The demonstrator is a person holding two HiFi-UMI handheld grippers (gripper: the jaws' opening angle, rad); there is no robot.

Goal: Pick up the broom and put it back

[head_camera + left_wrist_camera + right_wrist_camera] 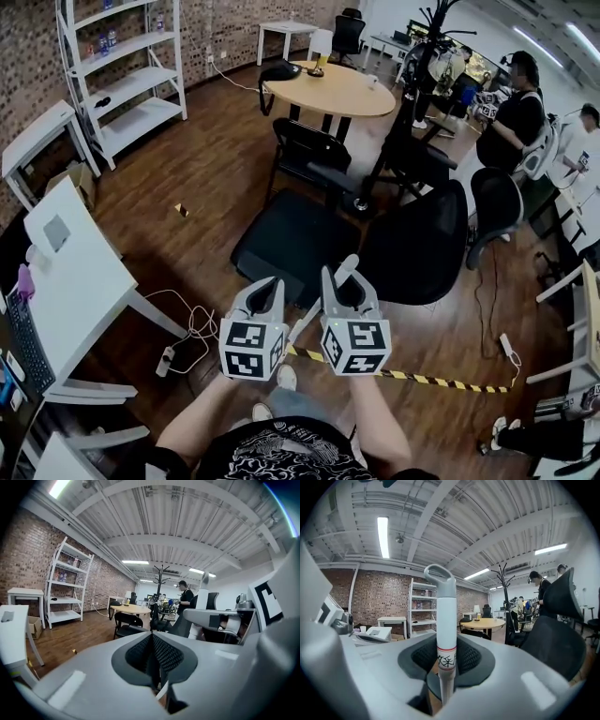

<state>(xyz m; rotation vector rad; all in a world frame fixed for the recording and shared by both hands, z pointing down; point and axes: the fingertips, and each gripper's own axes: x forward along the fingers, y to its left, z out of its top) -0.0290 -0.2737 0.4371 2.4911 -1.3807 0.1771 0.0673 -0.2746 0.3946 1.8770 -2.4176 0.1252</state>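
My right gripper (342,284) is shut on the broom's pale grey handle (348,267), just below its looped top. In the right gripper view the handle (446,616) stands upright between the pads, a red-edged label on it, with my right gripper (446,662) closed round it. The lower shaft (302,325) slants down-left between the two marker cubes; the broom head is hidden. My left gripper (266,291) is beside it, to the left. Its jaws (153,656) are shut with the pads together and nothing between them. From the left gripper view the handle (203,595) shows at the right.
A black office chair (417,246) and a black seat (289,239) stand just ahead. Beyond are a round wooden table (333,90) and white shelves (122,80). A white desk (80,277) is at the left, cables and a power strip (169,358) beside it. Yellow-black tape (417,378) crosses the floor. People (514,112) stand at the right.
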